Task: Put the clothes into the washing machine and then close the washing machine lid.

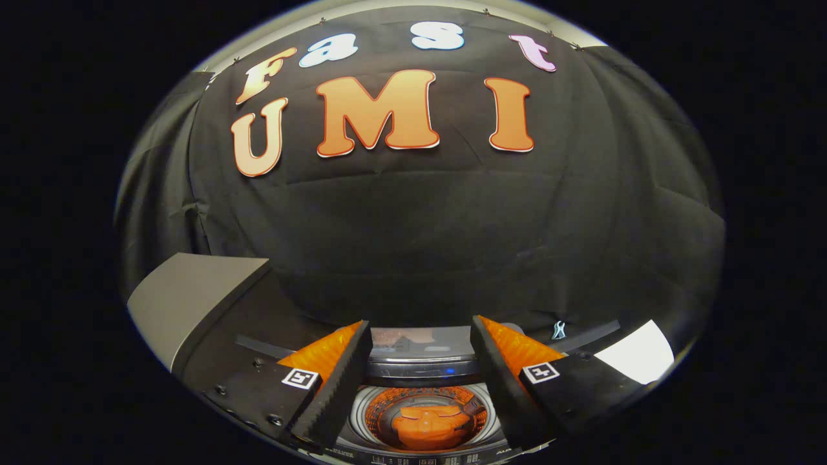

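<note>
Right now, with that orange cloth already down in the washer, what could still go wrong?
1. The fingers are open and hold nothing, spread wide above the drum; if they drop lower, they might knock its rim.
2. The lid beyond the fingers looks still up, so the closing step remains; its smooth edge might slip from the fingers.
3. The orange cloth sits bunched; it may lie unevenly.

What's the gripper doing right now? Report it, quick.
Gripper: open, holding nothing; fingers spread above the washing machine drum, where the orange clothes already lie.
</note>
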The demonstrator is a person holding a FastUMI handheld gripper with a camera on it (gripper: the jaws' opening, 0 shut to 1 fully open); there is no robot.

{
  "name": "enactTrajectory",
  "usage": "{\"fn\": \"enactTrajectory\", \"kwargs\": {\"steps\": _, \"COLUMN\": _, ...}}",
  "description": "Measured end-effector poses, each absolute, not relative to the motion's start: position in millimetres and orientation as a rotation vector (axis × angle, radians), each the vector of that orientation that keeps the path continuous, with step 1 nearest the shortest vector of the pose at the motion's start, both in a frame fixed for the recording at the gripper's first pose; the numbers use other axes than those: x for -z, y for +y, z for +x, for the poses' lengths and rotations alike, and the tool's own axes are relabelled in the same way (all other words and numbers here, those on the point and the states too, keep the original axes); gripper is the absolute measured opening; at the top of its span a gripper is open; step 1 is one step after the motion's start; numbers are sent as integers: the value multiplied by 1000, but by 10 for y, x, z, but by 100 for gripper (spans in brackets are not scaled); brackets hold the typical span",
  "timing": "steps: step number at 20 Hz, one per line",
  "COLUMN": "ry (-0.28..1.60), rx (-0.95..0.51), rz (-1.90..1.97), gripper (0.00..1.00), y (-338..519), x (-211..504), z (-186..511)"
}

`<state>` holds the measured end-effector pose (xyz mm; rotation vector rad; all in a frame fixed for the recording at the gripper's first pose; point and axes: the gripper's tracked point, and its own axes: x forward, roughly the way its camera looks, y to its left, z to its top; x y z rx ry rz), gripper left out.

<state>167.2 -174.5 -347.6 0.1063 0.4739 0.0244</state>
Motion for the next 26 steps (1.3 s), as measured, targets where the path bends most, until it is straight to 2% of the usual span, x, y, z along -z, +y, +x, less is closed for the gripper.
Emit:
{"fn": "enactTrajectory", "kwargs": {"steps": 9, "ry": 695, "rx": -55, "rz": 138, "gripper": 98, "y": -1549, "x": 4508, "z": 1200}}
{"fn": "enactTrajectory", "kwargs": {"steps": 16, "ry": 818, "rx": -23, "rz": 196, "gripper": 99, "y": -1533, "x": 5119, "z": 876}}
{"fn": "enactTrajectory", "kwargs": {"steps": 21, "ry": 760, "rx": -13, "rz": 199, "gripper": 99, "y": -1602, "x": 4793, "z": 927}}
{"fn": "enactTrajectory", "kwargs": {"steps": 26, "ry": 561, "rx": -7, "rz": 182, "gripper": 99, "y": -1671, "x": 3662, "z": 995}}
